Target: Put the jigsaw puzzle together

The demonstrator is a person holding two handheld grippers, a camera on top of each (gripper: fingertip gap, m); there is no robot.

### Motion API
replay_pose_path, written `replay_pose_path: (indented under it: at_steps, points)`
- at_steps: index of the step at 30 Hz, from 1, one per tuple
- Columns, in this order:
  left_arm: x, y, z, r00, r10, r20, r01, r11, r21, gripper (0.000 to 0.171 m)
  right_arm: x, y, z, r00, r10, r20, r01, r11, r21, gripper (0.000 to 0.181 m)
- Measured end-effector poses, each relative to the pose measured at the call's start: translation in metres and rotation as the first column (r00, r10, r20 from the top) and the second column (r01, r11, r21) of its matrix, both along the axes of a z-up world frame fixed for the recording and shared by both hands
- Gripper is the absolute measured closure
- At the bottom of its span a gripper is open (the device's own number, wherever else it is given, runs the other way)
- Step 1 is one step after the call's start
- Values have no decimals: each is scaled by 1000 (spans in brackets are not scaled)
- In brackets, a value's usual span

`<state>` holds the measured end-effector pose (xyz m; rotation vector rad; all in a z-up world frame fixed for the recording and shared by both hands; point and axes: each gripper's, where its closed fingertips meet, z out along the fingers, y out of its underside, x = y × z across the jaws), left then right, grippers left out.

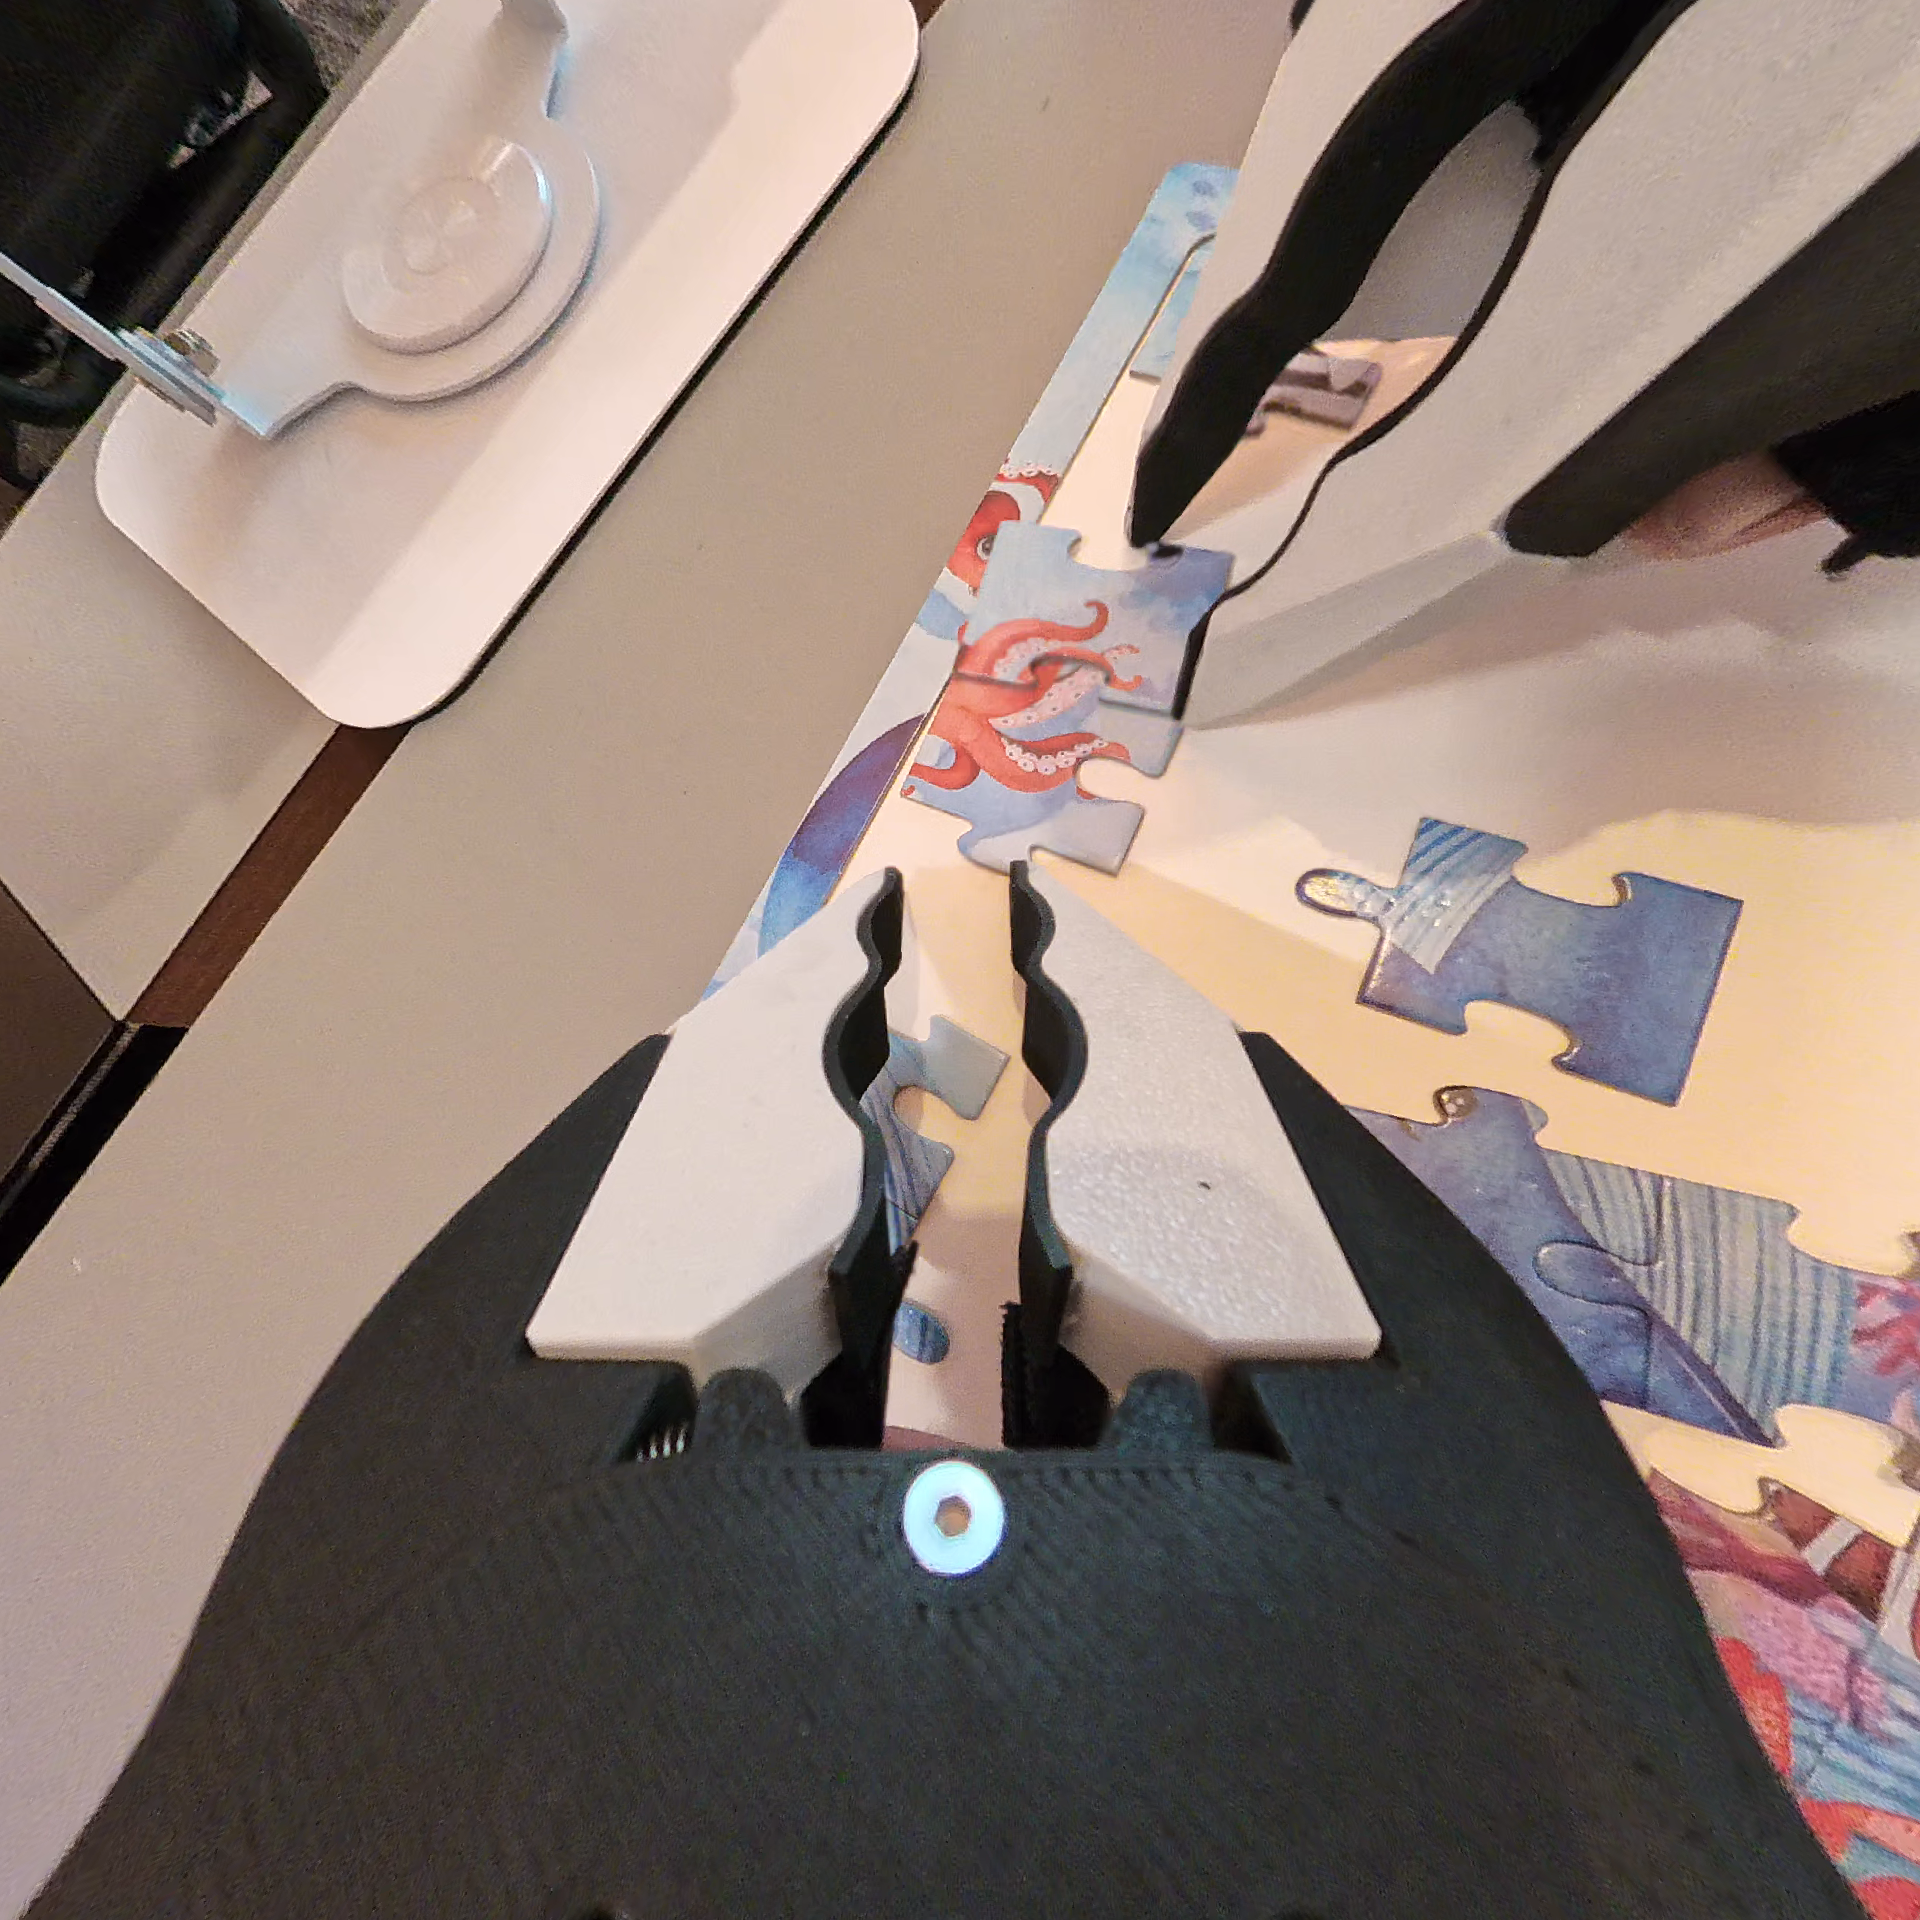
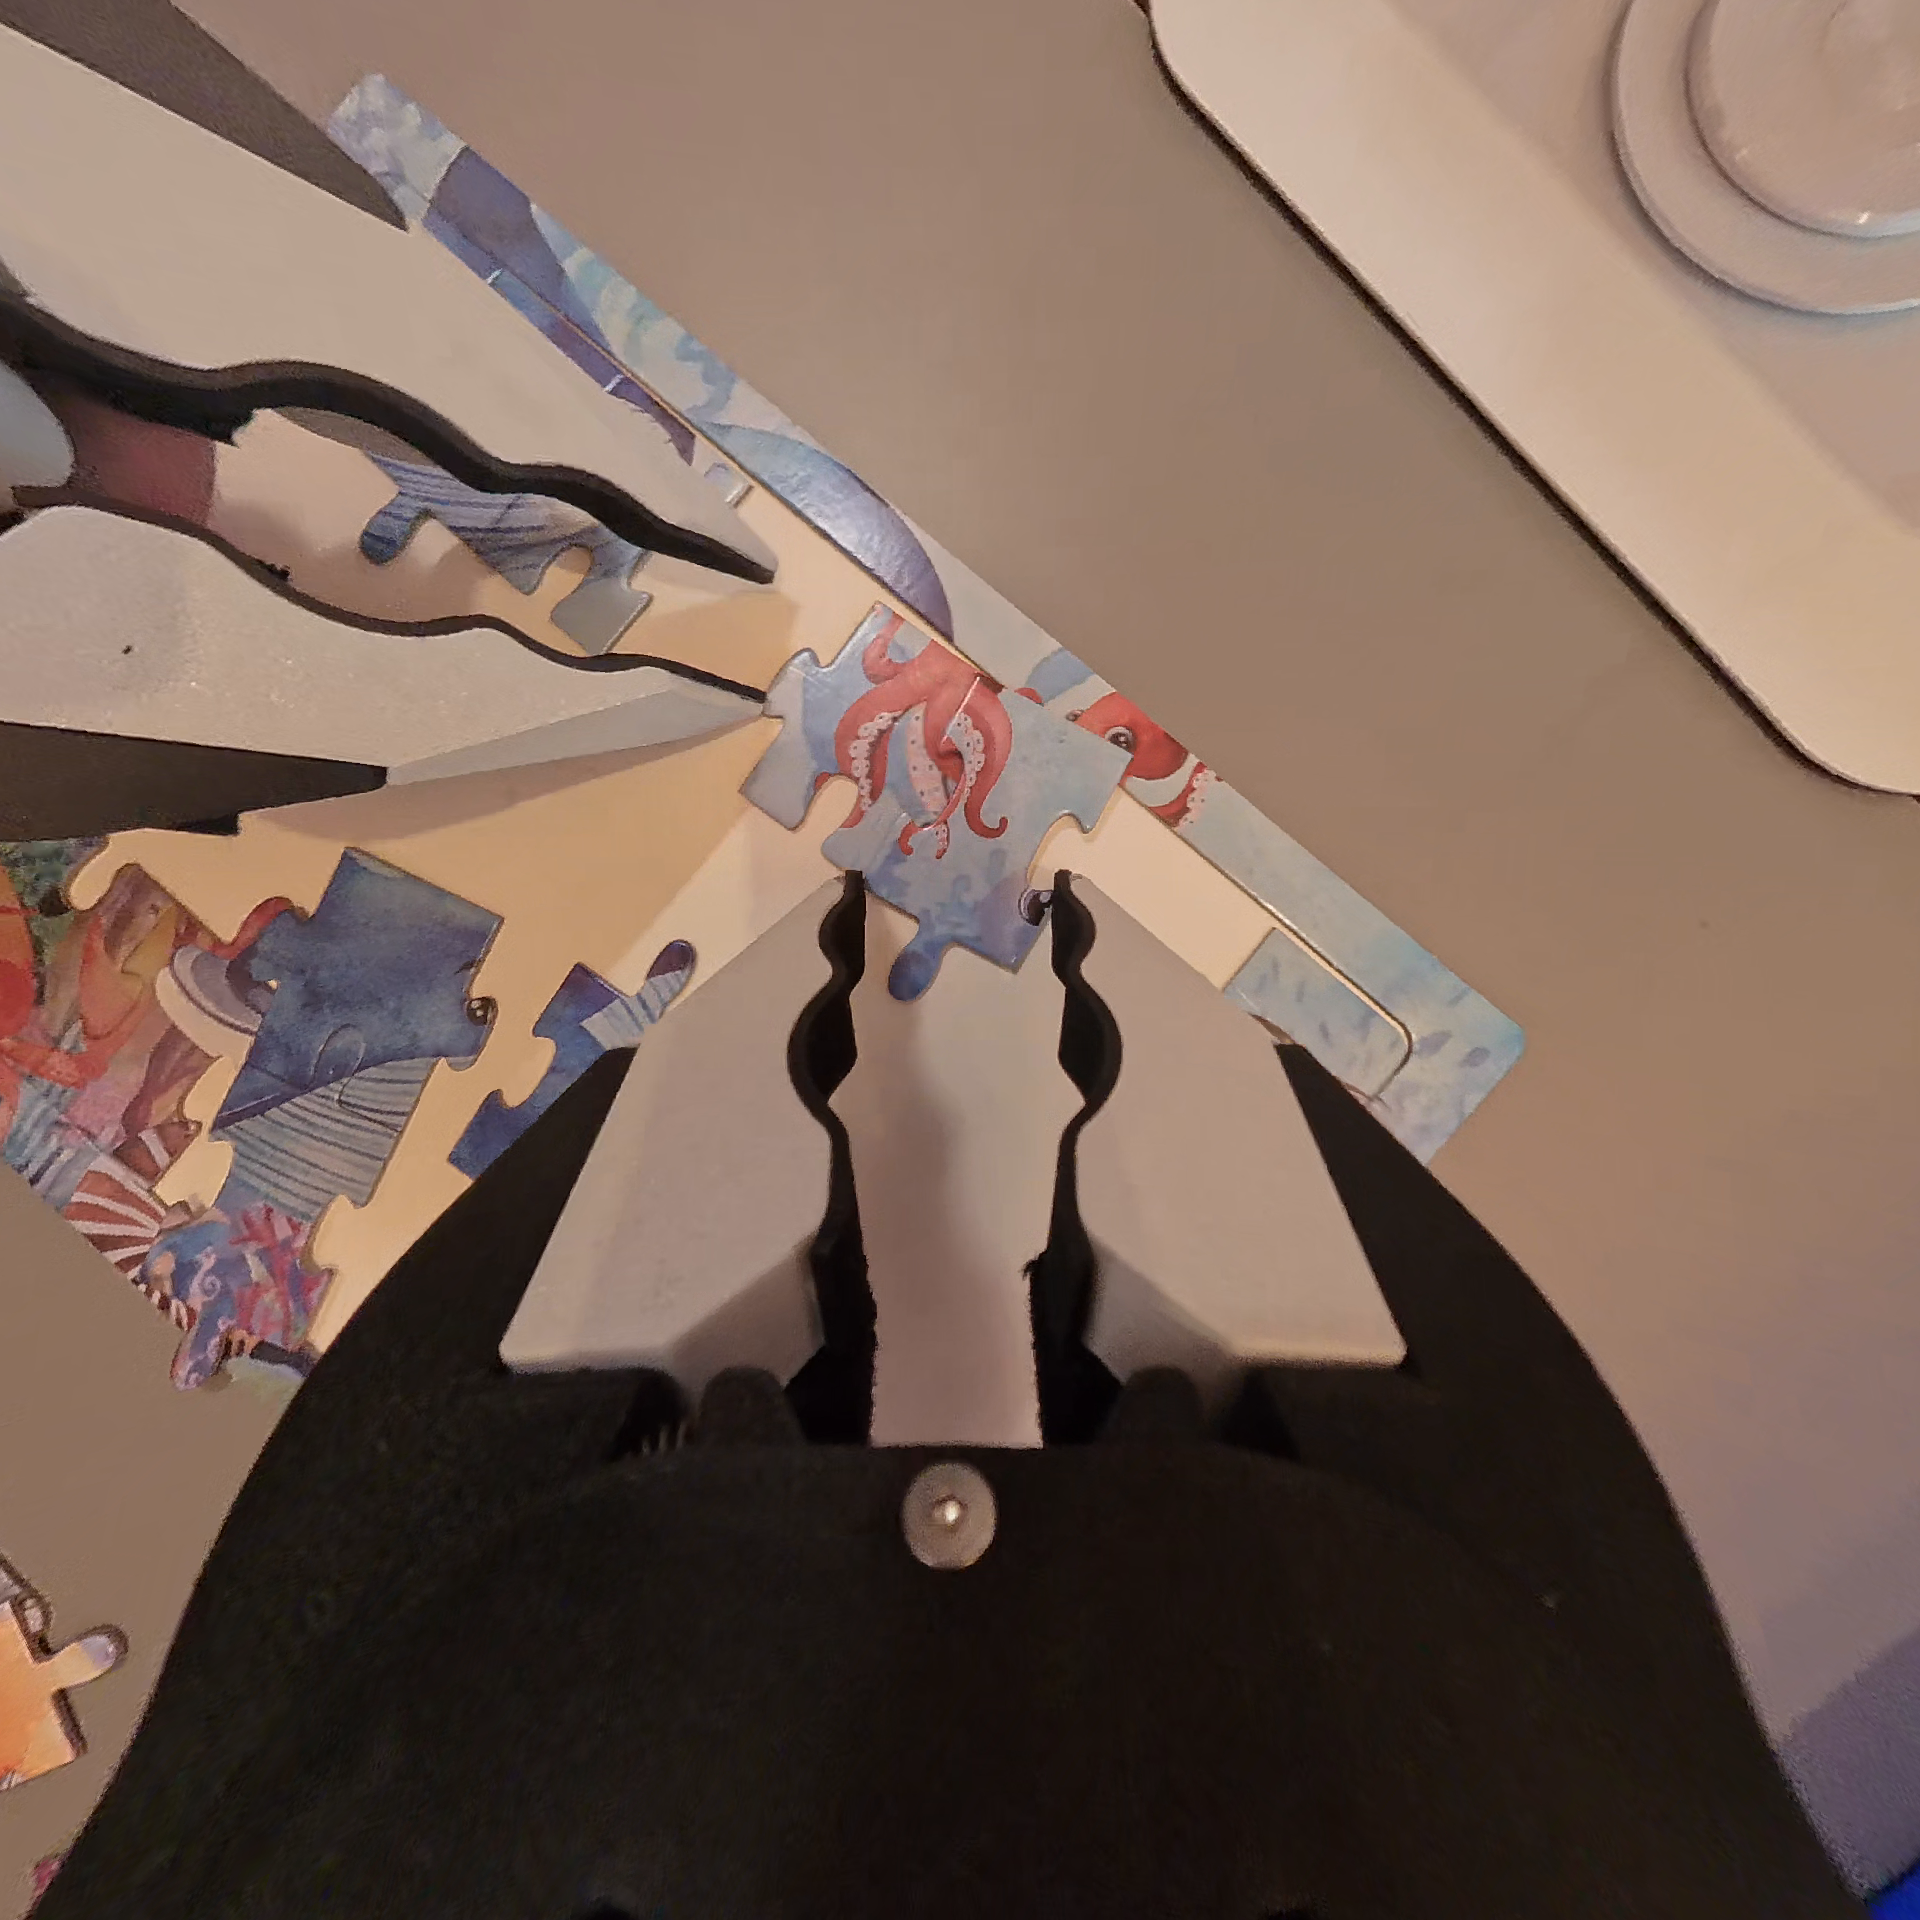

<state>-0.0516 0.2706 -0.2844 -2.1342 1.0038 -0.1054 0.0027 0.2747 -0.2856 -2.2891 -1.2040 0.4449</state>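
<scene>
Both tongs are spread apart and neither is pinching anything. The left gripper (image 1: 954, 883) fills the bottom of the left wrist view, tips parked just short of the octopus pieces (image 1: 1049, 686), two joined bits with red tentacles sitting mid-frame against the puzzle frame (image 1: 821, 831). The right gripper (image 2: 954, 883) comes in from the upper right of that view, and one of its tips touches the far edge of those same pieces. In the right wrist view its tips straddle the lower tab of the octopus pair at centre frame, while the left gripper's tips reach in from the left edge and end right at the pieces' left side.

Other stuff around: a loose blue whale piece (image 1: 1538, 966) lies on the cream board right of centre, and a joined patch of whale and coral pieces (image 1: 1704, 1288) is at the lower right. A white tray (image 1: 644, 312) with a round disc on it takes up the upper left, on the grey table (image 1: 520, 935).
</scene>
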Motion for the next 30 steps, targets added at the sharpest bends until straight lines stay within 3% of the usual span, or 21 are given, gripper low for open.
replay_pose_path:
  at_steps: [15,20,30]
  points:
    - [3,0,0,1000,-10,-12,10,1000,10,157,9,2,0,998,-38,52,38,999,2,146]
    - [3,-1,0,1000,-10,-14,10,1000,9,157,2,1,9,999,-29,-18,29,1000,-7,144]
    - [3,-1,0,1000,-9,-11,10,1000,8,157,-1,-3,2,997,-24,-70,18,996,-86,147]
